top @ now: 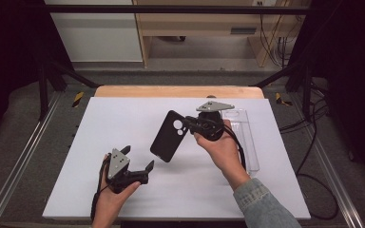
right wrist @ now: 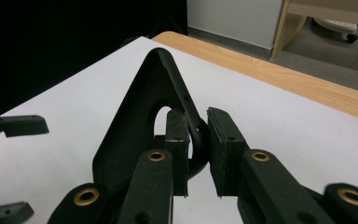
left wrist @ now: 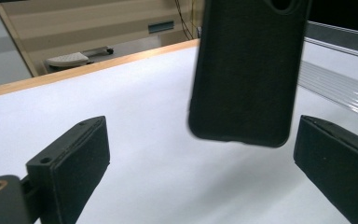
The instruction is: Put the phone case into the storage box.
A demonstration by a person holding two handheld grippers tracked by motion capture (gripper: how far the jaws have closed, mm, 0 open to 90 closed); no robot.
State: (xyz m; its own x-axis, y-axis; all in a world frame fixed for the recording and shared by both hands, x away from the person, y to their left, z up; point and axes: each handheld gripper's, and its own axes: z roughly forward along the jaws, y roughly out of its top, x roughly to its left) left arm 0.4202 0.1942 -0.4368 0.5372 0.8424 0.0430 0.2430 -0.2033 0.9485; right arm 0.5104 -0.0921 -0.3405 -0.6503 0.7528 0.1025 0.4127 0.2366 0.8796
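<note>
So my left gripper (top: 140, 159) is nearest me, low over the counter (top: 123, 118), fingers (left wrist: 72, 161) spread wide with nothing between them. The case's bottom edge hangs just ahead of them, in the air, not touching either pad.

The black phone case (top: 167, 136) is up off the counter, tilted, held by my right gripper (top: 186, 124) at the camera-hole end. Those fingers (right wrist: 226, 144) are pinched tight on the thin rim beside the cutout, one pad inside the hole, one outside.

That's a small bite on a floppy rim, so my take: keep the right wrist steady and don't swing the case, or it'll peel out. I'd bring the left one up to catch the free bottom edge squarely, pads flat on both faces, before doing anything else.

Beyond that, a clear tray (top: 247, 137) sits on the counter past my right hand.
</note>
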